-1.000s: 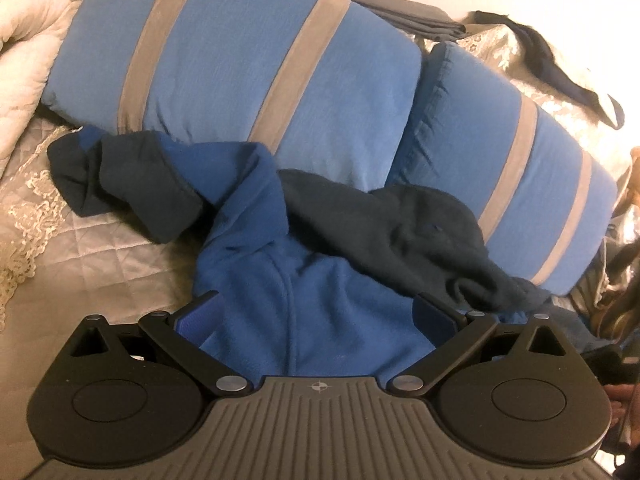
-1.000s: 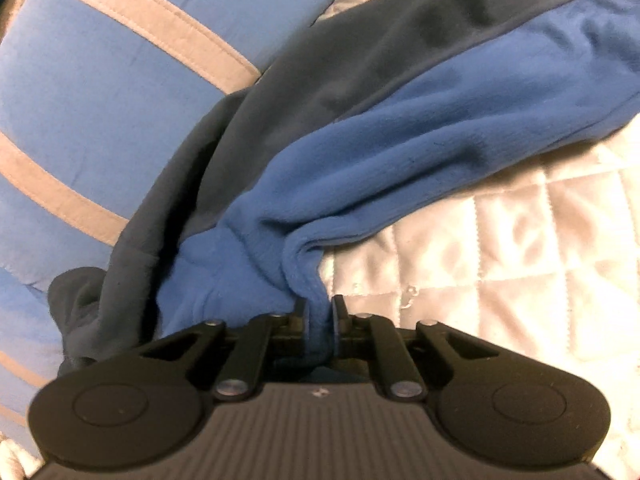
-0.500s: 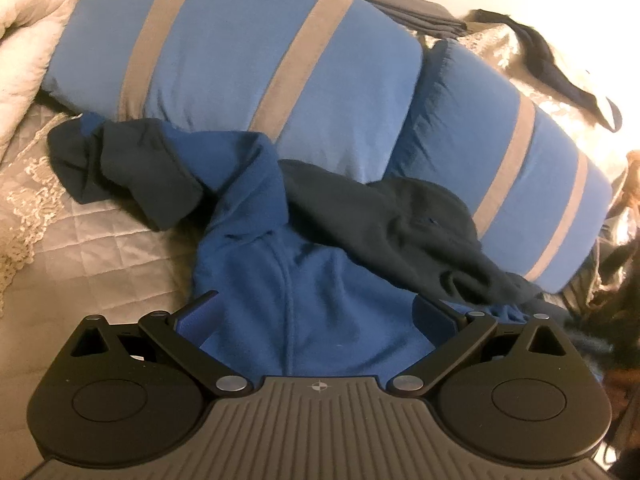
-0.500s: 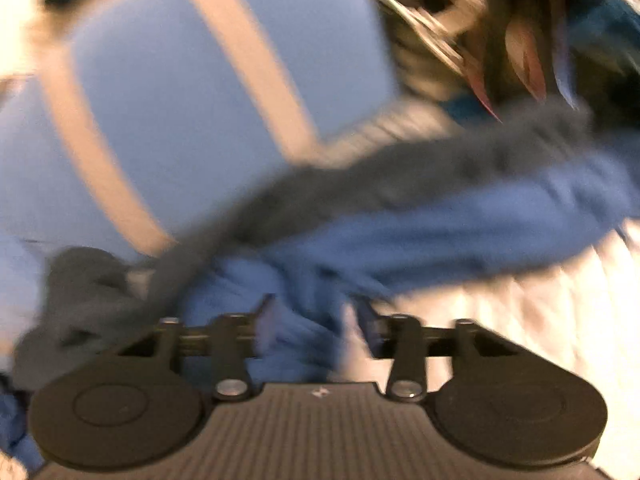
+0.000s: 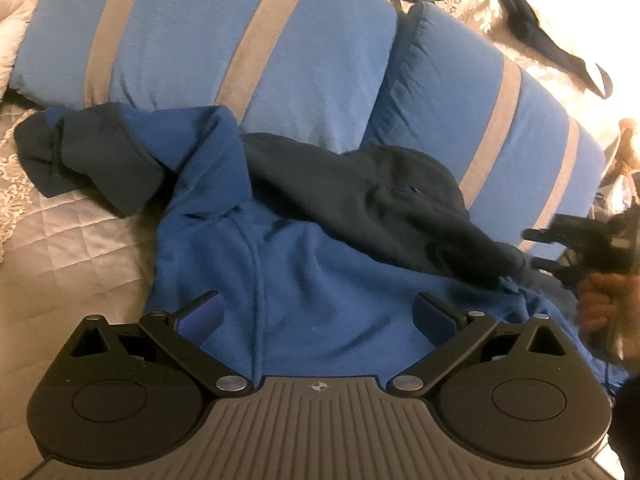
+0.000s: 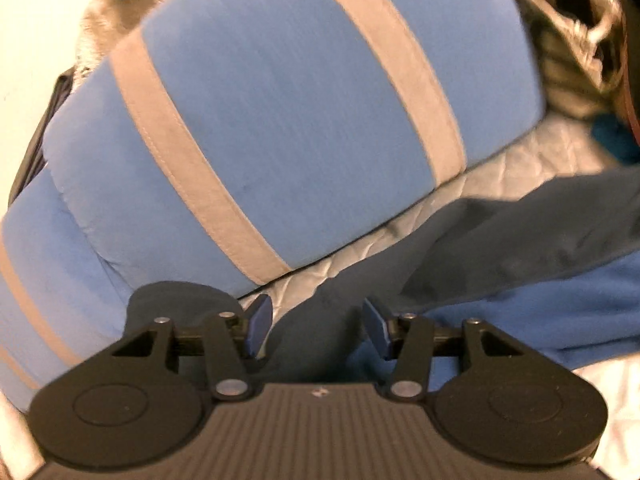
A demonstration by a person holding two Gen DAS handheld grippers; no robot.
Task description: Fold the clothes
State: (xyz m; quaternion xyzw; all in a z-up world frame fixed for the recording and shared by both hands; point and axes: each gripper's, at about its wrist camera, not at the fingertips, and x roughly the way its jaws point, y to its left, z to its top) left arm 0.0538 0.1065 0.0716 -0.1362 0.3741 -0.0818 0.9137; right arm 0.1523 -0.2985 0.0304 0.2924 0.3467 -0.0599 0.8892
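Observation:
A blue fleece hoodie (image 5: 304,280) with dark navy hood and sleeve panels lies crumpled on the quilted bed, its top against the pillows. My left gripper (image 5: 318,312) is open, its fingers spread wide just above the blue body of the hoodie. My right gripper (image 6: 316,326) is open over a dark navy sleeve (image 6: 500,248) of the hoodie, with nothing held between its pads. The right gripper also shows in the left wrist view (image 5: 560,252), held in a hand at the hoodie's right edge.
Two blue pillows with grey stripes (image 5: 240,44) (image 5: 492,120) lie behind the hoodie. The quilted bedspread (image 5: 72,232) spreads to the left. Dark clothes (image 5: 540,44) lie at the far right behind the pillows. A white duvet (image 5: 16,16) is at the far left.
My right gripper let go of the blue fabric fold, opened, and swung up toward the pillow. My left gripper stayed open over the hoodie and moved in slightly.

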